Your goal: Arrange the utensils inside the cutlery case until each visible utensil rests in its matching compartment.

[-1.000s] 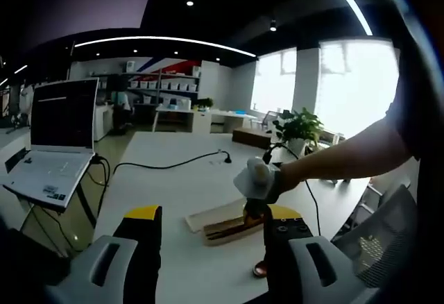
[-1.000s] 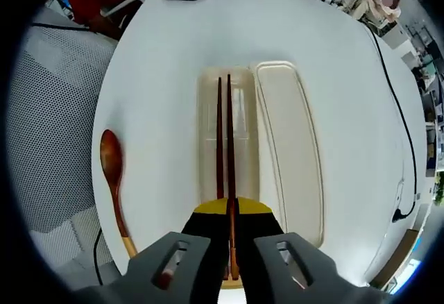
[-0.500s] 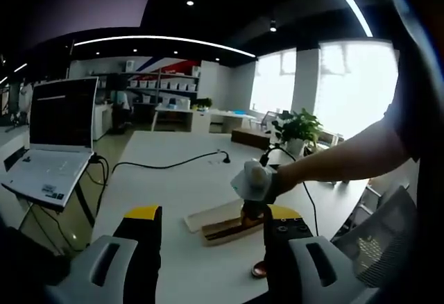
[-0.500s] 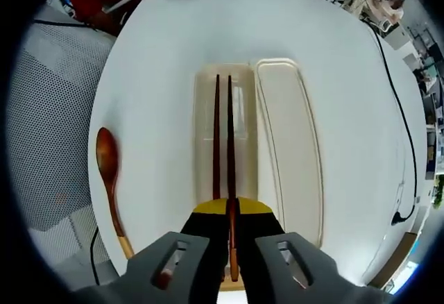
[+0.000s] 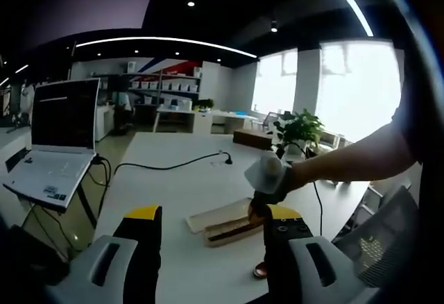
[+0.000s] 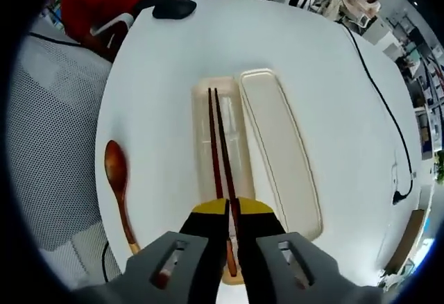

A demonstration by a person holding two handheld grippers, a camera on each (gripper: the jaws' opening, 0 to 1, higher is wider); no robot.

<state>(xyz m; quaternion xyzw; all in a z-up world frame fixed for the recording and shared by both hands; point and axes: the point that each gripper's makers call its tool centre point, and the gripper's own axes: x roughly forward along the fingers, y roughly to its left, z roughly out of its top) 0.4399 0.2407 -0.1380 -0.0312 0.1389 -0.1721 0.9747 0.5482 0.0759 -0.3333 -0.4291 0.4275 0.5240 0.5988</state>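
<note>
Holding: my right gripper [image 6: 227, 231] has its jaws pressed on the near ends of the chopsticks [image 6: 220, 144].
Chopsticks: two dark reddish-brown sticks, thin and tapering, lying side by side lengthwise over the cutlery case [image 6: 227, 172], tips pointing away from me.
Cutlery case: cream, long and narrow with rounded corners, open on the white table [image 6: 166, 82]; its lid [image 6: 281, 151] lies flat, touching its right edge.
Spoon: brown wooden spoon [image 6: 118, 179] on the table left of the case, apart from it, bowl away from me, pale handle tip toward me.
Left gripper [image 5: 208, 248]: jaws apart, nothing between them, hovering over the table.
Left gripper view adds: my gloved hand [image 5: 267, 178] above the case [image 5: 225, 222], a laptop [image 5: 55, 137] at left, a black cable [image 5: 170, 165], a potted plant [image 5: 297, 129].
Right gripper view adds: mesh chair [image 6: 52, 130] beside the table.
</note>
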